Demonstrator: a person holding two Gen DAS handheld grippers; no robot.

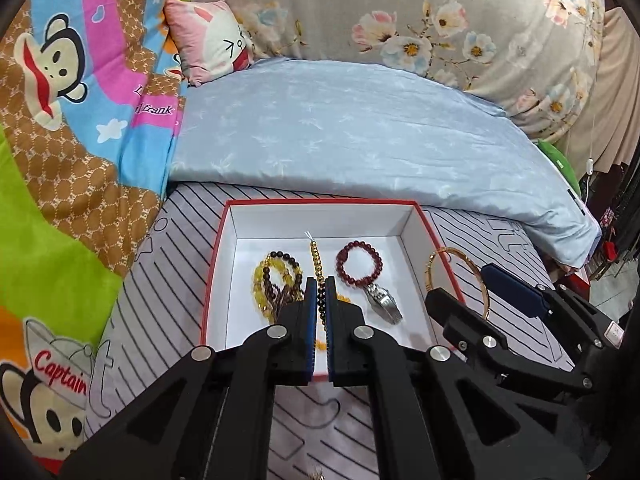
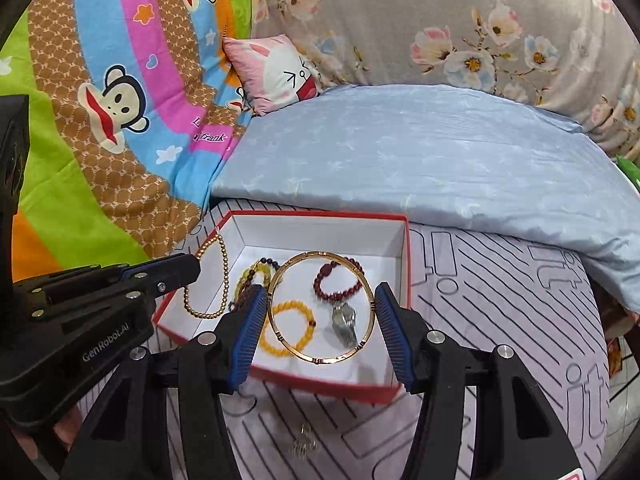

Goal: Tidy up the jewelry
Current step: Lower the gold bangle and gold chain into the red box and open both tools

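Note:
A red box with a white inside (image 1: 256, 216) (image 2: 392, 236) sits on the striped bed sheet. It holds a dark red bead bracelet (image 1: 359, 264) (image 2: 338, 278), a silver watch (image 1: 384, 303) (image 2: 345, 322), a yellow bead bracelet (image 2: 288, 328) and a yellow-and-dark bead strand (image 1: 276, 276) (image 2: 256, 274). My left gripper (image 1: 319, 286) (image 2: 192, 266) is shut on a gold bead chain (image 1: 316, 258) (image 2: 208, 280) that hangs into the box. My right gripper (image 2: 322, 308) (image 1: 464, 284) holds a gold bangle (image 2: 322, 306) (image 1: 460, 276) between its wide-set pads above the box.
A light blue folded quilt (image 1: 340, 132) lies behind the box. A cartoon monkey blanket (image 1: 60, 140) is on the left, with a small pink pillow (image 1: 208, 40). A small silver trinket (image 2: 304, 442) lies on the sheet in front of the box.

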